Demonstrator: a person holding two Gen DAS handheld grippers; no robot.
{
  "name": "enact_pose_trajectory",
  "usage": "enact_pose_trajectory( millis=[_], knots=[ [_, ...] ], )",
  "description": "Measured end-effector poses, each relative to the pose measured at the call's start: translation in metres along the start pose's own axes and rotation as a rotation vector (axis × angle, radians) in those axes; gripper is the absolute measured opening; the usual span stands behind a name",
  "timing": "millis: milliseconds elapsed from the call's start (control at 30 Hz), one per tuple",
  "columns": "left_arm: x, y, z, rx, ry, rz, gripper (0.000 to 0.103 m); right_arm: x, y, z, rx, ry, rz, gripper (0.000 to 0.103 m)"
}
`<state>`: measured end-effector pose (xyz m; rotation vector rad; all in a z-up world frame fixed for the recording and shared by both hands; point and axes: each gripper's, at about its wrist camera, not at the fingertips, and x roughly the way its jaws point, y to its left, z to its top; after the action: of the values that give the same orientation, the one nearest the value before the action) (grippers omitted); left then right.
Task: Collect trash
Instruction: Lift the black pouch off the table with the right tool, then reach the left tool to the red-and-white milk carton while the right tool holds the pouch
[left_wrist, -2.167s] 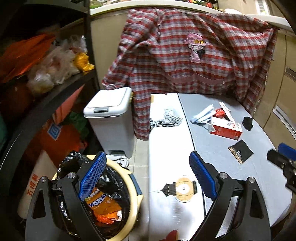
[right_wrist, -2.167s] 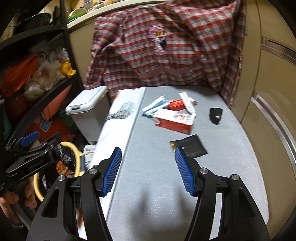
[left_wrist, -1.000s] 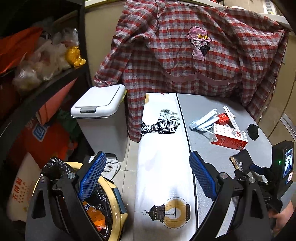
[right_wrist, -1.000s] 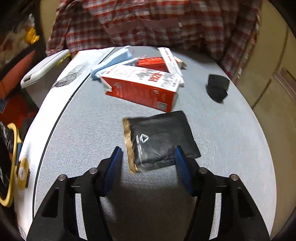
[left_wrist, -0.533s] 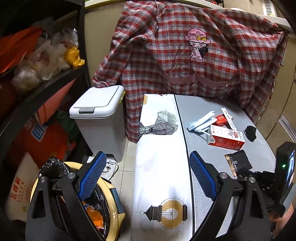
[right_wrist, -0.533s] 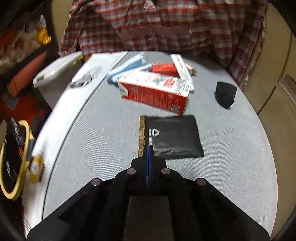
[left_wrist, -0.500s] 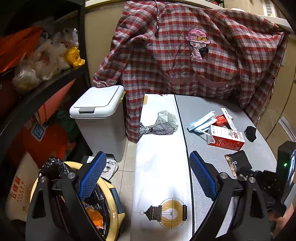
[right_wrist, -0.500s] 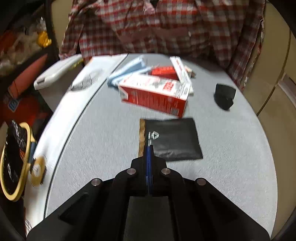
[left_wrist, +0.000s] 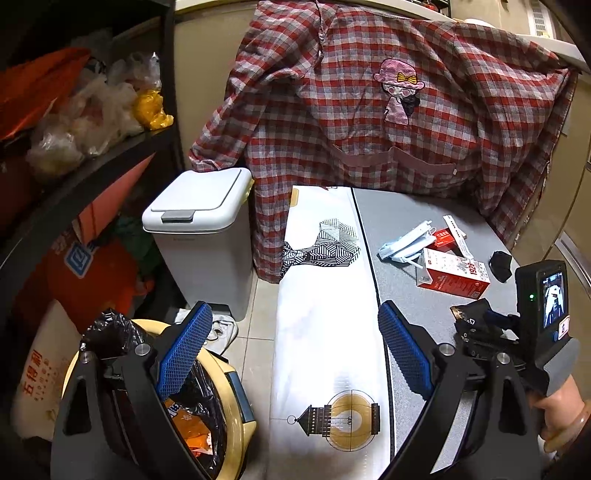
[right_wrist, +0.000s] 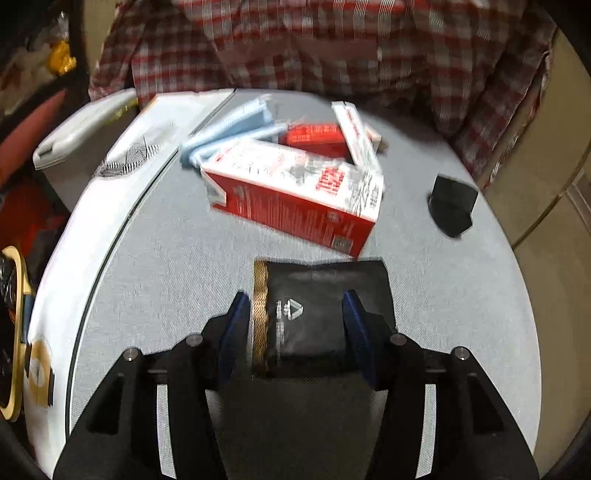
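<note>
My right gripper (right_wrist: 297, 323) is shut on a black sachet with a gold edge (right_wrist: 314, 306), pinched between its blue pads and bowed upward over the grey table (right_wrist: 166, 266). In the left wrist view the sachet (left_wrist: 471, 312) sits in the right gripper (left_wrist: 491, 325) at the table's right side. My left gripper (left_wrist: 291, 350) is open and empty, low at the table's left edge, above a yellow bin with a black liner (left_wrist: 225, 391). A red and white carton (right_wrist: 295, 195), a blue face mask (right_wrist: 229, 129) and small red boxes (right_wrist: 314, 138) lie further back.
A small black object (right_wrist: 452, 208) lies at the table's right. A white lidded bin (left_wrist: 199, 229) stands left of the table. A plaid shirt (left_wrist: 369, 122) hangs behind. Shelves with bags (left_wrist: 74, 122) fill the left side.
The right gripper, fully shut and empty behind the sachet half a second ago, now has the sachet between its pads. The left gripper stays open and nearly still.
</note>
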<state>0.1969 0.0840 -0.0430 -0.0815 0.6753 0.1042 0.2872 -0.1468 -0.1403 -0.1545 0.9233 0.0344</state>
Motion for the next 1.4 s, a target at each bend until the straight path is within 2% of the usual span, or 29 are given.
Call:
enact_pose_trajectory(
  millis=[67,133,233,333,533,900,1000,1100,1233,1400],
  knots=[
    [0.0,0.0,0.0,-0.002,-0.001,-0.002,0.088,-0.002,0.001,0.001,-0.017,0.009,0.007,0.05],
    [-0.001,0.0,0.001,-0.004,-0.002,-0.006,0.088,-0.004,0.0,-0.001,-0.022,0.006,0.037,0.032],
    [-0.003,-0.001,0.0,0.002,-0.006,-0.01,0.088,-0.006,0.004,-0.006,-0.057,-0.008,0.045,0.017],
    [-0.005,-0.002,0.0,0.01,-0.013,-0.011,0.088,-0.009,-0.003,-0.008,-0.04,-0.009,0.053,0.008],
    [-0.011,-0.004,0.002,0.013,-0.032,-0.016,0.088,-0.019,-0.015,-0.013,0.028,-0.001,0.07,0.006],
    [-0.017,-0.028,0.002,0.044,-0.075,-0.045,0.088,-0.113,-0.038,-0.01,0.077,-0.167,0.078,0.005],
    [-0.016,-0.038,0.001,0.061,-0.085,-0.076,0.088,-0.14,-0.047,-0.007,0.077,-0.208,0.092,0.005],
    [-0.013,-0.053,0.002,0.087,-0.09,-0.145,0.088,-0.157,-0.054,-0.007,0.064,-0.231,0.091,0.006],
    [-0.002,-0.082,0.008,0.135,-0.091,-0.191,0.088,-0.16,-0.067,-0.006,0.084,-0.255,0.082,0.005],
    [0.031,-0.136,0.023,0.145,-0.057,-0.202,0.088,-0.142,-0.096,-0.007,0.166,-0.213,0.085,0.005]
  ],
)
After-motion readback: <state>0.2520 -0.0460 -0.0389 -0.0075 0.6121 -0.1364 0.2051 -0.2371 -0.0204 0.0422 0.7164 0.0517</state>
